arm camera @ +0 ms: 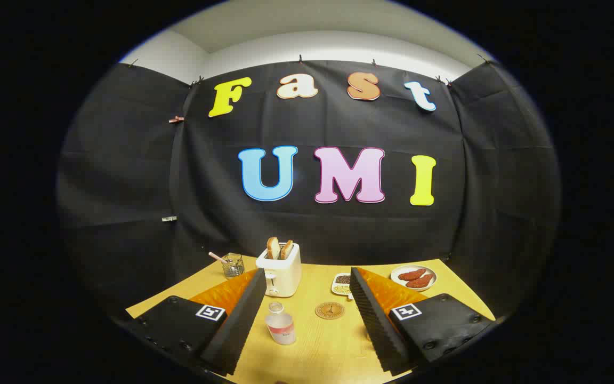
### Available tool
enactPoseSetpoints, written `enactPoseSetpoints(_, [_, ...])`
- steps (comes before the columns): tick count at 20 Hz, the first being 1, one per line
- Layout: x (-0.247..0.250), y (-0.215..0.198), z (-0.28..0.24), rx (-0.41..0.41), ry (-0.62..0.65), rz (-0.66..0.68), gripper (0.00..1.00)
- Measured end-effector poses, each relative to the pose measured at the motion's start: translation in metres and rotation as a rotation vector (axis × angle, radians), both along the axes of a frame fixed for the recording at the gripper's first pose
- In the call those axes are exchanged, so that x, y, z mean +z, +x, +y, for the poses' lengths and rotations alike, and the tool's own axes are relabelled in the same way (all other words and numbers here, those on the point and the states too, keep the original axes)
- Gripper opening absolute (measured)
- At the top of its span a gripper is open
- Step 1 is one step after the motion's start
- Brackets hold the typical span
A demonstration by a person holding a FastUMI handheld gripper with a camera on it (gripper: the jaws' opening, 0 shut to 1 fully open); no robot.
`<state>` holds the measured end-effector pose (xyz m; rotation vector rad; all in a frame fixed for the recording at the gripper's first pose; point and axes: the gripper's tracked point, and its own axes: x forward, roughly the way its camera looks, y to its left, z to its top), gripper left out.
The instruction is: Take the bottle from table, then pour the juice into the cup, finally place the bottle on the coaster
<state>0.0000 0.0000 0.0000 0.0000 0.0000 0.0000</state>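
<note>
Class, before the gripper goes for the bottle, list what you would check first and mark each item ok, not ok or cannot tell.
1. Gripper jaws open wide enough for the bottle: ok.
2. Bottle upright on the table, between the jaws: ok.
3. Bottle centred between the jaws: not ok, it stands nearer the left one.
4. Coaster free, just beyond the bottle: ok.
5. Glass cup upright beside the toaster: ok.
6. Bottle cap off for pouring: cannot tell.

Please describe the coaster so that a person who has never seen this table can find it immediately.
Start at the white toaster on the wooden table. The coaster lies nearer, between the open gripper's jaws, right of the bottle. It is the only flat, round, brown disc.
</note>
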Motion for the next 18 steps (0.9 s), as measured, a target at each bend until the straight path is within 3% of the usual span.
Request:
enactPoseSetpoints(5, [-0.010, -0.008, 0.041, 0.040, 0.058, -0.011, 0.99])
enactPoseSetpoints(18, [-0.069, -0.024, 0.086, -0.084, 0.022, 0.022, 0.98])
